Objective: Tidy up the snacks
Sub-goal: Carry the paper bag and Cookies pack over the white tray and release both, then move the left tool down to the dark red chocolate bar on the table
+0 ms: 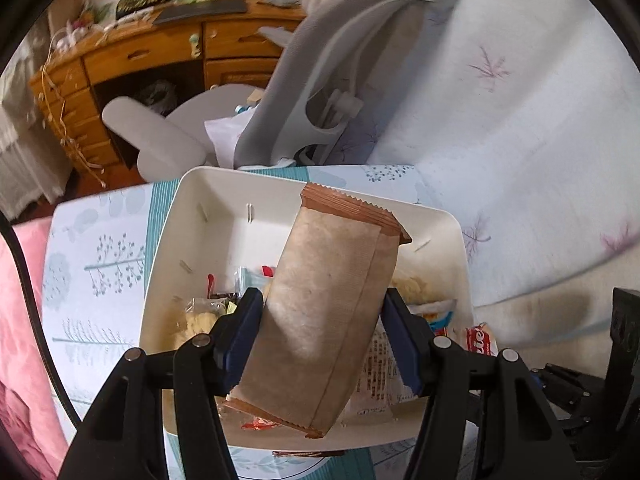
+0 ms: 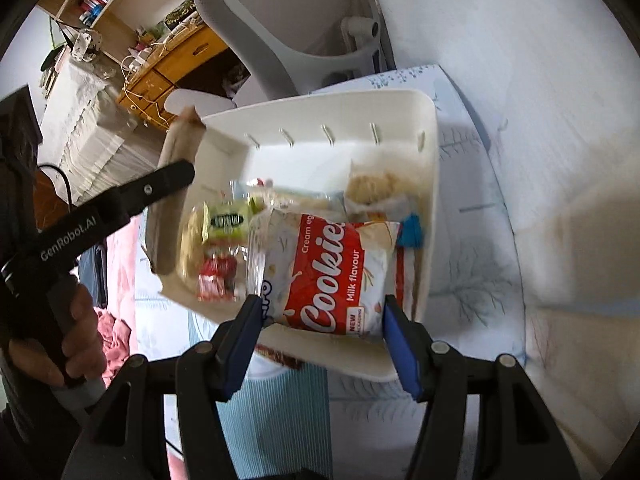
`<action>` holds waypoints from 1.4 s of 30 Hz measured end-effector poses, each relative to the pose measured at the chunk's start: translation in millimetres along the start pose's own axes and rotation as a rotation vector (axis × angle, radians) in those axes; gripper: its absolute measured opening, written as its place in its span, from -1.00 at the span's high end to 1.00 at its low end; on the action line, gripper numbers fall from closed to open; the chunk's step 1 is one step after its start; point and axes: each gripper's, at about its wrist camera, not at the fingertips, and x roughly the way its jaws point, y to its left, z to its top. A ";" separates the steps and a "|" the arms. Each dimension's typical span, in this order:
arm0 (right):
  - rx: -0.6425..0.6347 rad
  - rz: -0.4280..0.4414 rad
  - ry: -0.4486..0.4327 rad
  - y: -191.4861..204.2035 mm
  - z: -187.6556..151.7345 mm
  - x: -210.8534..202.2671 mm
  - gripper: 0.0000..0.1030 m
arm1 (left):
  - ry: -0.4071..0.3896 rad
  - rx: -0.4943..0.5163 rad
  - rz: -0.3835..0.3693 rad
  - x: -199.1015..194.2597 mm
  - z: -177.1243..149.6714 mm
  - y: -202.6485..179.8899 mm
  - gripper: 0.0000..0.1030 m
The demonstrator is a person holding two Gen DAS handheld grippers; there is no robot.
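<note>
Right now your left gripper has its jaws clenched on the brown snack pack, gripping it across its width near the lower half, and the pack hangs tilted over the white bin. That bin sits on a leaf-printed cloth; whether a worktop or a bed lies beneath, you cannot tell. The pack looks light and crinkly, a soft foil or paper wrapper with crimped ends, so it will likely flex and pivot between the pads. Holding it across the flat faces near the middle, as you do, seems the safer grip; the crimped ends would probably slip or tear.

Your right gripper holds the red-and-white cookie packet by its lower edge above the same bin, jaws pressed against either side of it. The film looks glossy and puffed with air, so judge it slippery and squashy, and the biscuits inside fragile; squeeze only enough to keep it from sliding.

Inside the bin lie a green-labelled pastry pack, a small red wrapper and a pale bun-like snack, all soft wrapped items that would shift if you set something on them
</note>
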 end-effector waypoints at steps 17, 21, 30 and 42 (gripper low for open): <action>0.048 0.007 -0.008 5.3 2.1 7.9 -0.52 | -0.049 -0.132 0.075 -23.9 -17.5 21.8 -0.62; 0.042 0.014 -0.018 5.3 -7.0 -0.8 -0.53 | -0.054 -0.169 0.077 -35.2 -33.7 23.2 -0.62; 0.010 0.028 -0.047 2.1 -31.4 -22.5 -0.53 | -0.061 -0.199 0.089 -61.3 -77.2 11.8 -0.62; -0.044 -0.008 -0.094 -10.1 -67.8 -30.7 -0.53 | 0.015 -0.279 0.109 -46.6 -149.4 -1.1 -0.62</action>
